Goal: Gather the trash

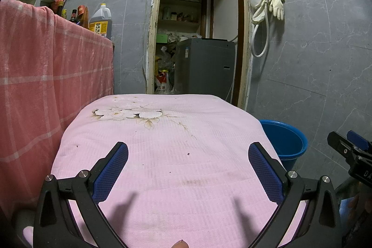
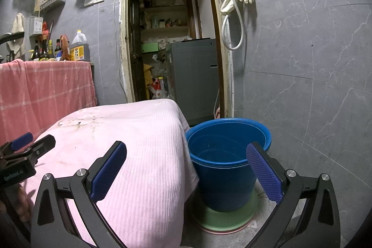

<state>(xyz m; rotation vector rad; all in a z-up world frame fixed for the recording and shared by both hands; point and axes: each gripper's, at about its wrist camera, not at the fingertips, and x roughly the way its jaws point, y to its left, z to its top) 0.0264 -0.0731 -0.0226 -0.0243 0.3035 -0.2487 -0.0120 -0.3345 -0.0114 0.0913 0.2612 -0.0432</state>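
A table covered with a pink flowered cloth (image 1: 162, 155) fills the left wrist view; only small dark specks lie on it. My left gripper (image 1: 188, 150) is open and empty above the cloth's near part. It also shows in the right wrist view (image 2: 32, 143). A blue bucket (image 2: 223, 155) stands on the floor right of the table, on a green lid, and looks empty. It also shows in the left wrist view (image 1: 286, 143). My right gripper (image 2: 186, 150) is open and empty, over the table's right edge and the bucket. Its tips show in the left wrist view (image 1: 348, 141).
A counter draped in a pink checked towel (image 1: 46, 76) stands left, with bottles and an oil jug (image 1: 101, 21) on it. A doorway behind the table opens onto a grey washing machine (image 1: 204, 66) and shelves. Gloves and a hose (image 1: 269, 8) hang on the grey tiled wall.
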